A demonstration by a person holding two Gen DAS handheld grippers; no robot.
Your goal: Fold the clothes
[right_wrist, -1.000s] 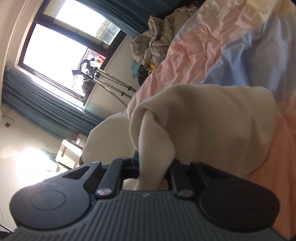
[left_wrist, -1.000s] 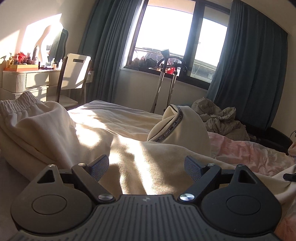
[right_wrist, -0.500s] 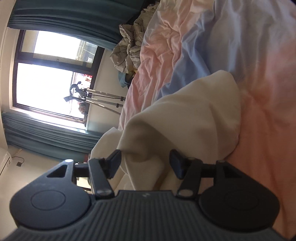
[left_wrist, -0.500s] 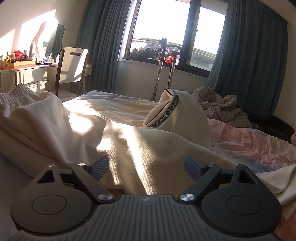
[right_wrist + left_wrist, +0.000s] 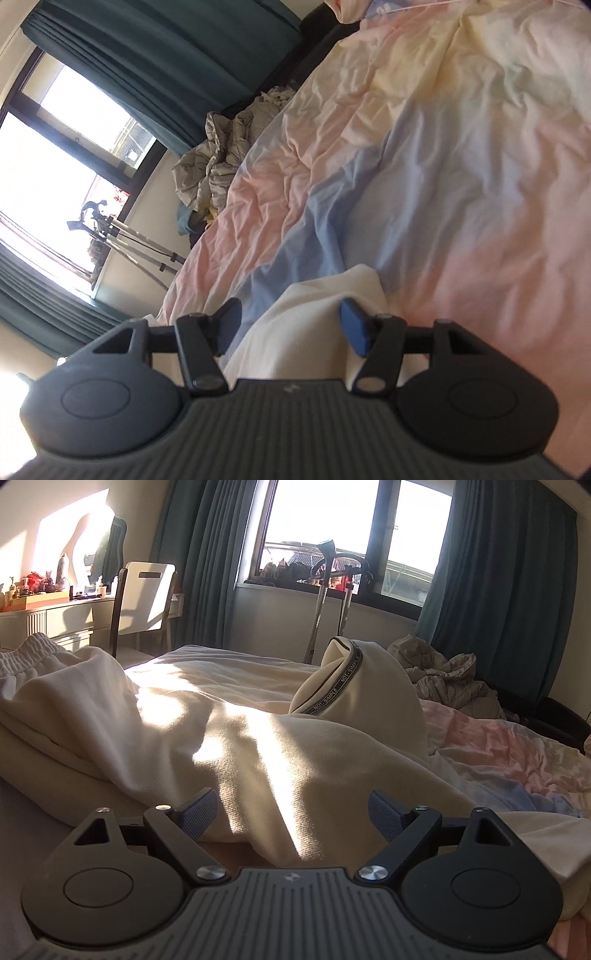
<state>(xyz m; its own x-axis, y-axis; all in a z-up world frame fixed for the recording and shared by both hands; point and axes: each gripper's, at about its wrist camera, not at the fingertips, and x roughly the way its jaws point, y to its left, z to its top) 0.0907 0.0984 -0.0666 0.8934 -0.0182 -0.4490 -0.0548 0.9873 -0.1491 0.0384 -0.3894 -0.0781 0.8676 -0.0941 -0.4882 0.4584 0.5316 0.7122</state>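
Your left hand-held gripper (image 5: 291, 810) stands released, its blue-padded fingers (image 5: 197, 814) spread wide and holding nothing, with the cream hoodie (image 5: 229, 746) lying directly ahead of it on the bed (image 5: 461, 177). The garment fills the centre and left of the left wrist view, its long axis running from the elastic hem (image 5: 26, 653) at the far left edge across to the hood (image 5: 369, 686), which stands up right of centre with a lettered trim showing. The nearest cloth bulges right between the open fingers, so this hand is the closer one to the body of the garment. Your right hand-held gripper (image 5: 290, 321) is also released, jaws apart; only a cream end of the hoodie, perhaps a sleeve, pokes up between them at the bottom centre of its view, with pink and blue bedding stretching away beyond. Whether the hoodie is partly folded or merely heaped, these views cannot settle.
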